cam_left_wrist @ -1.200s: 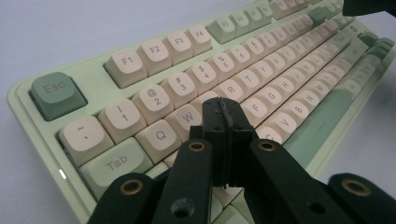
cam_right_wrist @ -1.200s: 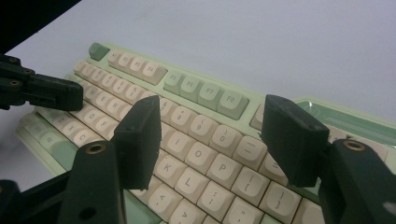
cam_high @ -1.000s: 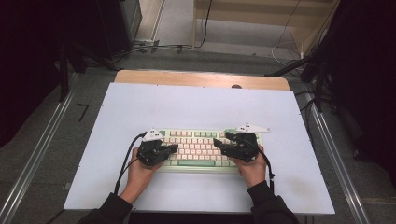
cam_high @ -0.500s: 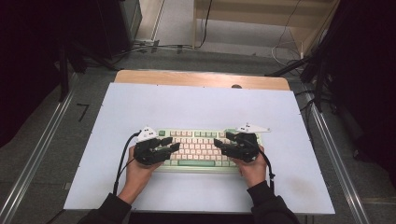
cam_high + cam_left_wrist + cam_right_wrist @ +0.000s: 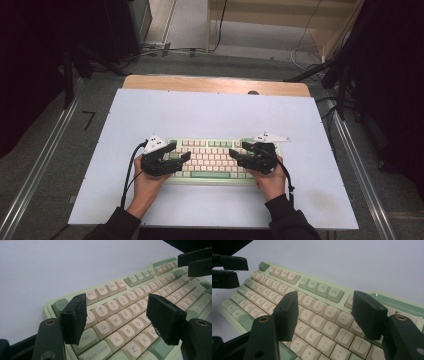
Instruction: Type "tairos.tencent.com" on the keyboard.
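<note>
Dark grey flooring and trailing cables surround a desk [image 5: 210, 107] topped with a pale white sheet over a wooden board, seen from the high view. Near its front edge, about midway across, lies a pale green and cream mechanical keyboard [image 5: 212, 157] with rounded keycaps, set square to the person. Both hands come in from below, each holding a black two-jaw tool, one at either end of the keyboard and pointing inward toward its middle. The left tool [image 5: 117, 316] hovers over the left end, above the Tab, Q, W and A keys in the left gripper view; its jaws have just been opening and now stand spread wide, with nothing pinched between them, only keys showing in the gap. The right tool [image 5: 324, 312] hangs over the right end, above the O, P and L keys in the right gripper view, its jaws likewise spread apart and holding nothing.
</note>
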